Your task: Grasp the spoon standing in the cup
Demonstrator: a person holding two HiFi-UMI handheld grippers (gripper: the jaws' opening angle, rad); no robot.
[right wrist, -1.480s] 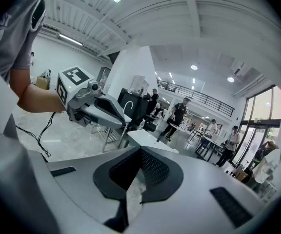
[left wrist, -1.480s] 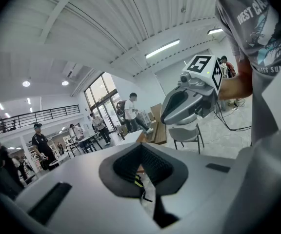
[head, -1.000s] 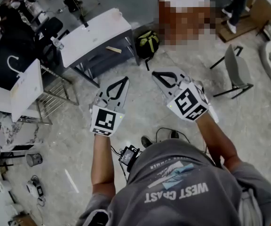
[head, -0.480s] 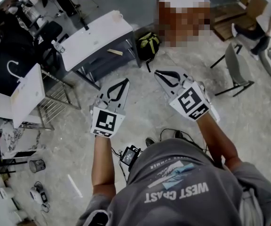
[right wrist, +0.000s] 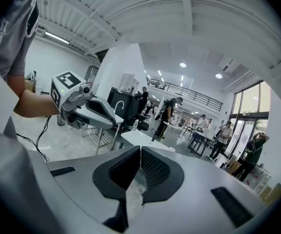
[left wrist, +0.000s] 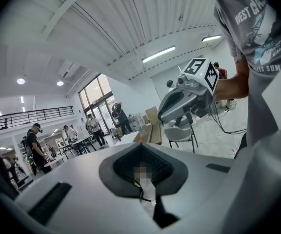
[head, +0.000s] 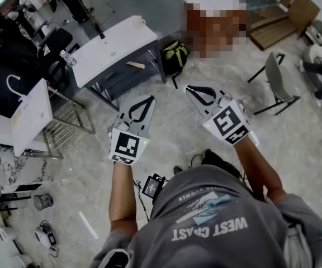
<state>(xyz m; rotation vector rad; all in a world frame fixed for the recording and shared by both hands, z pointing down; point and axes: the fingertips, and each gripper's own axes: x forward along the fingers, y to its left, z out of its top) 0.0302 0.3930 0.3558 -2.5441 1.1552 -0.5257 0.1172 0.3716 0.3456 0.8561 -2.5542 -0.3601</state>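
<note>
The marble floor (head: 295, 149) lay beneath both tongs, which hung in the air above it. The person (head: 211, 222), in a grey printed T-shirt, stood behind the tongs with both forearms stretched forward.

A white desk (head: 113, 43) stood ahead and to the left of the left tongs (head: 148, 99), well apart from them. A bottle (head: 67, 56) stood at its far left corner, and a wooden strip (head: 135, 65) showed at its near side. A white board (head: 29, 108) and a wire rack (head: 66, 116) stood to the left of the left tongs. A grey chair (head: 278, 80) stood to the right of the right tongs (head: 190, 88). A black and green bag (head: 175, 52) lay on the floor ahead of both tongs, just beside the desk. A small black box (head: 152, 186) with cables lay on the floor behind the left tongs, near the person.

The left tongs were fully closed: their own view showed the pad tips meeting, with nothing between them. The right tongs were closed likewise, tips together and nothing gripped. The two stood side by side, apart, both pointing forward and away from the person.

The spoon and the cup could not be made out in any view.
</note>
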